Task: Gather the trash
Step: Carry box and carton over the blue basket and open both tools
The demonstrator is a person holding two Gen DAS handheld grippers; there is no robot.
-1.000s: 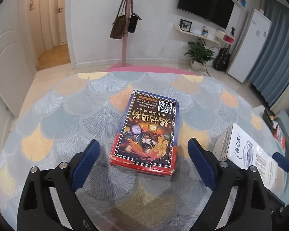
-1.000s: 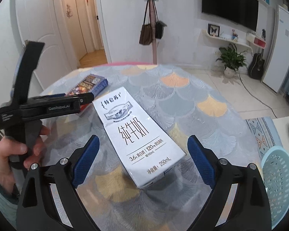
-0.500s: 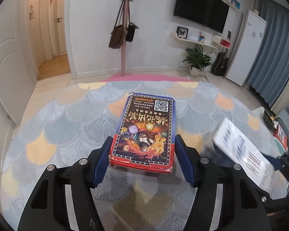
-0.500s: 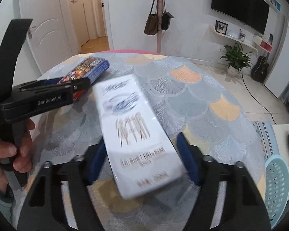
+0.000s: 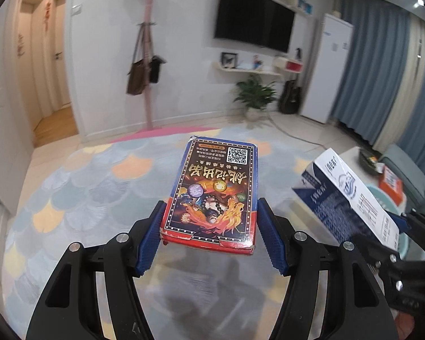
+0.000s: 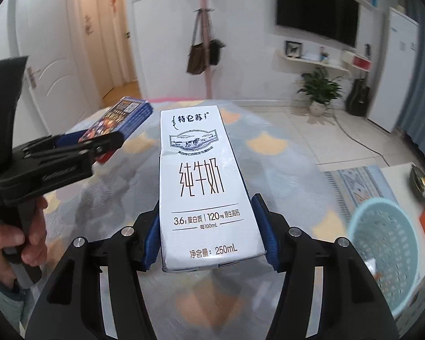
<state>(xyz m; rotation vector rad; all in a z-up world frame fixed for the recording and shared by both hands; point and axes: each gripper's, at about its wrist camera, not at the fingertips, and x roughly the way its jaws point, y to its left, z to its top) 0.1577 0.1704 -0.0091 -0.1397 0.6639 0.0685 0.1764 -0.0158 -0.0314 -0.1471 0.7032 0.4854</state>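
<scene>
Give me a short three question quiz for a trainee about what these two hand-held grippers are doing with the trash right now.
1. True or false: the left hand-held gripper holds the milk carton.
2. Which thing looks like the likely place for the trash? A. the light blue basket B. the potted plant C. the brown bag
3. Fill in: the colourful box has a ____ code printed at its far end.

Key
1. False. The left one grips the colourful box; the right hand-held gripper grips the milk carton.
2. A, probably: it stands open at the lower right of the right wrist view.
3. QR
</scene>
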